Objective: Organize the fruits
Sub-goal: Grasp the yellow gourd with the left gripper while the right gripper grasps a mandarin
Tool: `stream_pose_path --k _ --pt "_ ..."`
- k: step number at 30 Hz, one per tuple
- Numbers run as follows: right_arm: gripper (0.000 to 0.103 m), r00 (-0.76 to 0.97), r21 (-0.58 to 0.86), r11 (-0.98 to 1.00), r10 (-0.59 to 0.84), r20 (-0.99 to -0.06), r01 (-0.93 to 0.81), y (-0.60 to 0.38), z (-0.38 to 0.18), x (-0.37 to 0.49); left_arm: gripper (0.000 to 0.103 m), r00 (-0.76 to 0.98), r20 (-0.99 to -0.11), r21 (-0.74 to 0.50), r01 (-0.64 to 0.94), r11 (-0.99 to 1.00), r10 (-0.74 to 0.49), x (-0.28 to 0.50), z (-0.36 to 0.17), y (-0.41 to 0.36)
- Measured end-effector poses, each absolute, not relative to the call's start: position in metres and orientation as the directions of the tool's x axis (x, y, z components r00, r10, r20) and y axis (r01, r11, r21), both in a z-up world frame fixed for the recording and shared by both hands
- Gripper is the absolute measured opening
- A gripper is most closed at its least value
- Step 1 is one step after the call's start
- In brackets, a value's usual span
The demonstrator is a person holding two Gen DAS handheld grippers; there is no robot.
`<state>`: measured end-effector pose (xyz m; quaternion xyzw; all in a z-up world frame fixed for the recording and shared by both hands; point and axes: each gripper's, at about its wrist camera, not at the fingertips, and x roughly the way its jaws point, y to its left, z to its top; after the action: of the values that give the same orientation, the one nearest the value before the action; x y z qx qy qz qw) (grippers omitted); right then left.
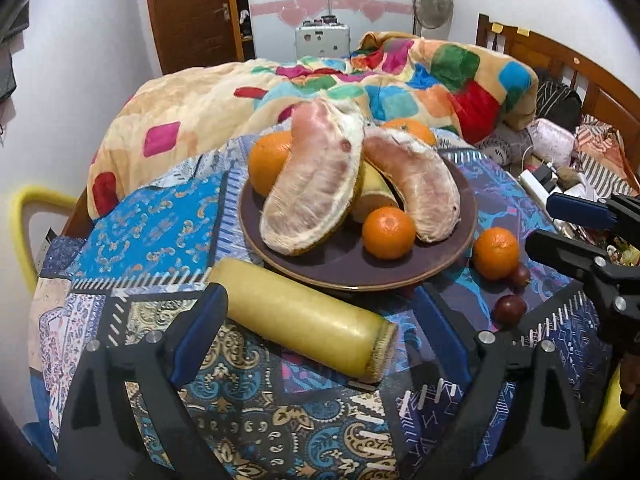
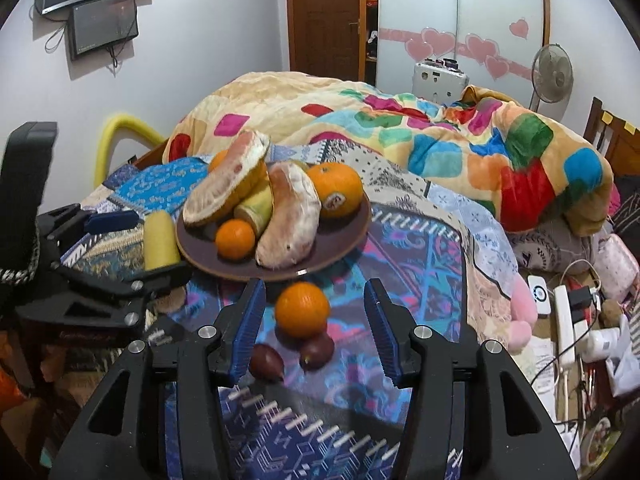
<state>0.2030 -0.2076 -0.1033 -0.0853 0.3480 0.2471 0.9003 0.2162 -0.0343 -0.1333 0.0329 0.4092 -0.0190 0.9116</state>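
A dark plate on the patterned cloth holds two peeled pomelo pieces, oranges and a yellow piece. A yellow cylinder-shaped fruit piece lies in front of the plate, between the open jaws of my left gripper. A loose orange and two small dark red fruits lie right of the plate. My right gripper is open, with the orange and red fruits between its jaws, untouched.
A colourful quilt is heaped behind the plate. Cables, a power strip and clutter lie to the right. A yellow chair frame stands at left. The right gripper shows in the left wrist view.
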Motion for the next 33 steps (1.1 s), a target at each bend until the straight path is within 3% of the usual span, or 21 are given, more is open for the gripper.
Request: stream_pose_path --k 8,11,16,19,25,29,33 --pt "0.048 0.606 0.045 0.861 0.392 -0.693 -0.506 -0.214 -0.118 0.204 0.092 0.655 -0.752 0.156 0.066 0.986 0.075 0.216 -0.144 -0.050" --pt "0.048 0.601 0.045 0.858 0.395 -0.695 -0.512 -0.212 -0.121 0.205 0.082 0.658 -0.749 0.168 0.067 0.984 0.083 0.209 -0.145 -0.046" --pt "0.048 0.587 0.053 0.849 0.407 -0.700 -0.526 -0.208 -0.124 0.208 0.053 0.622 -0.782 0.105 0.088 0.991 0.028 0.190 -0.147 -0.024" --pt "0.048 0.563 0.070 0.839 0.421 -0.711 -0.539 -0.202 -0.127 0.214 0.043 0.610 -0.792 0.074 0.082 0.994 0.009 0.182 -0.146 -0.009" --pt "0.048 0.526 0.098 0.832 0.432 -0.733 -0.547 -0.194 -0.133 0.222 0.038 0.601 -0.798 -0.008 0.076 0.997 -0.052 0.170 -0.144 0.018" --pt "0.034 0.543 0.067 0.841 0.405 -0.736 -0.537 -0.191 -0.133 0.221 0.037 0.594 -0.800 -0.052 0.080 0.995 -0.090 0.161 -0.143 0.030" --pt "0.033 0.554 0.076 0.847 0.410 -0.725 -0.527 -0.195 -0.130 0.216 0.036 0.587 -0.803 -0.071 0.077 0.994 -0.103 0.149 -0.142 0.042"
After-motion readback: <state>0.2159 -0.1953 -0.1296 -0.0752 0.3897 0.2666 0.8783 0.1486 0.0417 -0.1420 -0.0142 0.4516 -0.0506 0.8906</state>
